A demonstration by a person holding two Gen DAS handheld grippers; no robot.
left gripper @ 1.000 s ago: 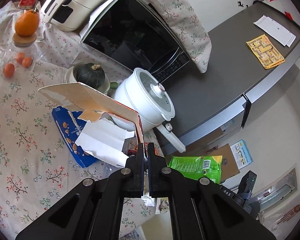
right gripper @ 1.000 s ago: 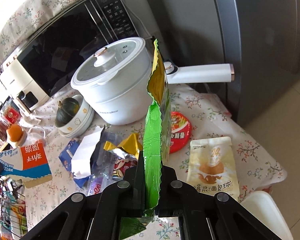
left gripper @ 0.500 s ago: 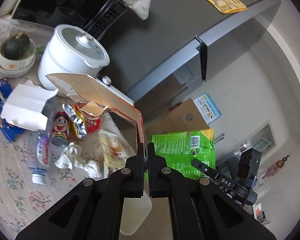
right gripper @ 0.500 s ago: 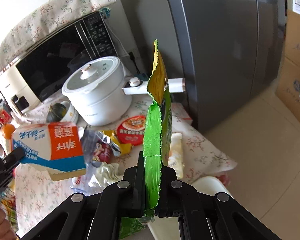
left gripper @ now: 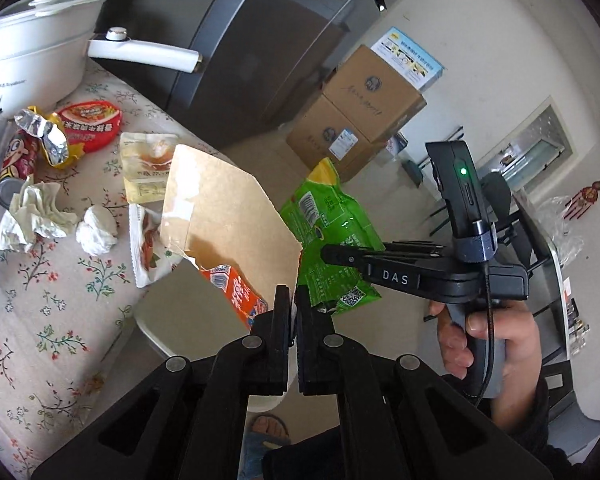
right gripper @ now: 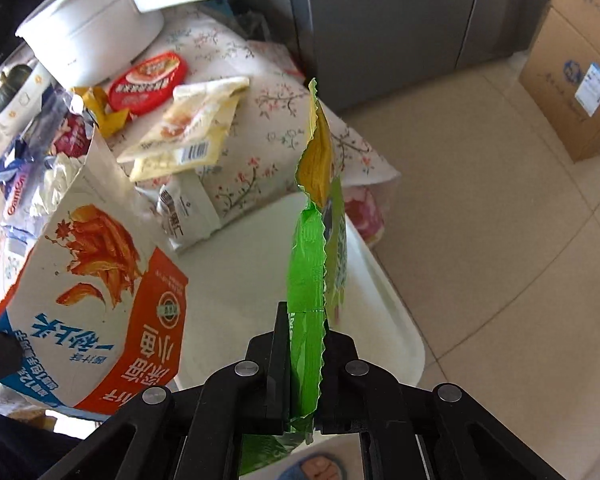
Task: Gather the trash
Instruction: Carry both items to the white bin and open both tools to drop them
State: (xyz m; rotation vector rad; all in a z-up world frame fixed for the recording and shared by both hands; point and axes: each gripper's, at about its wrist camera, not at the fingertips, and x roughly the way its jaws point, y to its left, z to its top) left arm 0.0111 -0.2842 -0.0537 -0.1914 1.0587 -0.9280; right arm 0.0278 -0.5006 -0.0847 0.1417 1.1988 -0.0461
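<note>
Over the white bin [right gripper: 380, 300] beside the table [left gripper: 60, 280], release is best made only once each piece hangs well inside the rim. The left gripper [left gripper: 293, 300] is pressed together on a torn cardboard carton [left gripper: 228, 216]; the right gripper [right gripper: 306, 344] pinches a green snack bag [right gripper: 312, 240] edge-on, both above the bin. Wrappers [left gripper: 88, 126] remain on the table.
</note>
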